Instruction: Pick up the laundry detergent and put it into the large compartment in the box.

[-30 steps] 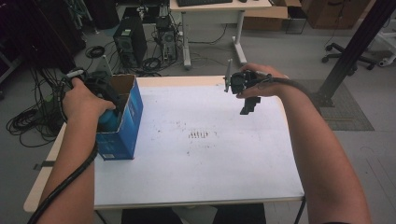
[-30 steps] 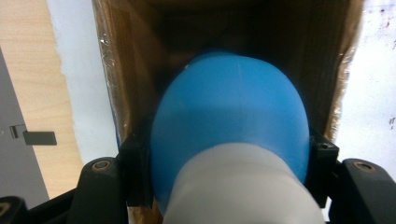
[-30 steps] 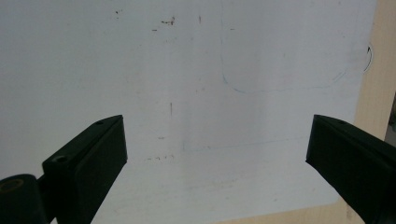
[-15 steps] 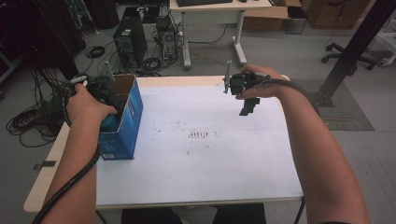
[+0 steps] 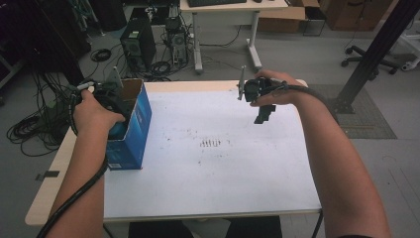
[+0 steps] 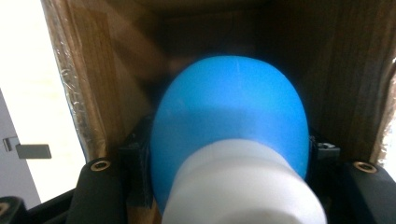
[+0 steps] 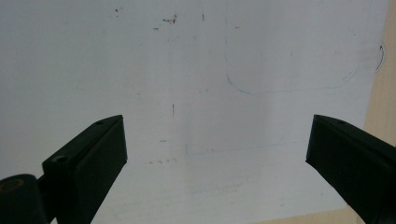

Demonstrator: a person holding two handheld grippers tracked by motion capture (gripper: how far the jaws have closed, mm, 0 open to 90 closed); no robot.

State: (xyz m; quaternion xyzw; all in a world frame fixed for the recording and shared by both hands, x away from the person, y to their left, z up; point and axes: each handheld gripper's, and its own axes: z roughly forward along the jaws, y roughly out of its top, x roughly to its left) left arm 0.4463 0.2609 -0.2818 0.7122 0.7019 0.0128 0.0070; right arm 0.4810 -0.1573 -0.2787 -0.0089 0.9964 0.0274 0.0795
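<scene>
An open blue cardboard box (image 5: 134, 124) stands on the left part of the white table (image 5: 223, 178). My left gripper (image 5: 115, 116) reaches down into the box; its jaws are shut on a round blue object with a white neck (image 6: 229, 126), seen against the box's brown inner walls (image 6: 93, 70). A bit of that blue object (image 5: 117, 131) peeks out under the hand. My right gripper (image 5: 261, 115) hangs above the table's far right part, jaws wide open with nothing between them (image 7: 217, 144).
Small dark marks (image 5: 213, 143) dot the table's middle, and faint pen outlines (image 7: 285, 84) lie under the right gripper. Behind the table stand a computer tower (image 5: 134, 47), a desk (image 5: 223, 7), a black post (image 5: 379, 47) and floor cables (image 5: 29, 129).
The left hand has shifted only slightly at the box's opening. The right arm has not moved.
</scene>
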